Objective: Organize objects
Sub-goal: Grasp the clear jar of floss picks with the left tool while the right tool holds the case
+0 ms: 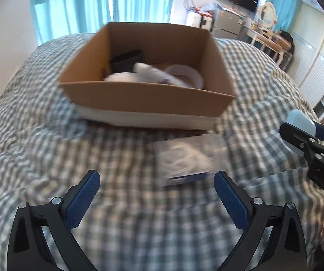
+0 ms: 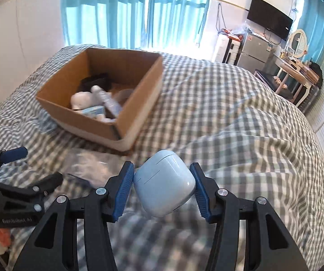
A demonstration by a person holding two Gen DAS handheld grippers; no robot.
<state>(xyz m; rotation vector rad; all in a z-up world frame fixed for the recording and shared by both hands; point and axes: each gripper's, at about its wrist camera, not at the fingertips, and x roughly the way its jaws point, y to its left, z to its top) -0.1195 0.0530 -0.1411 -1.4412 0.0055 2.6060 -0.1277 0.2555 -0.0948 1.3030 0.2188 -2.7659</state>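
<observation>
Pale blue earbud case (image 2: 164, 185), lid closed, tilted, clamped above the bedspread; clear plastic packet (image 1: 185, 160) lying flat just before the part-filled cardboard box (image 1: 148, 99).

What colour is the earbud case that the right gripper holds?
The earbud case is pale blue, glossy. The right wrist view shows it best.

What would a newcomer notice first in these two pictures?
First, the pale blue rounded earbud case clamped between the right gripper's blue pads, above the checked grey-and-white bedcover. Behind it, the open brown cardboard box sits on the bed, holding several white items, while the left gripper is open.
</observation>
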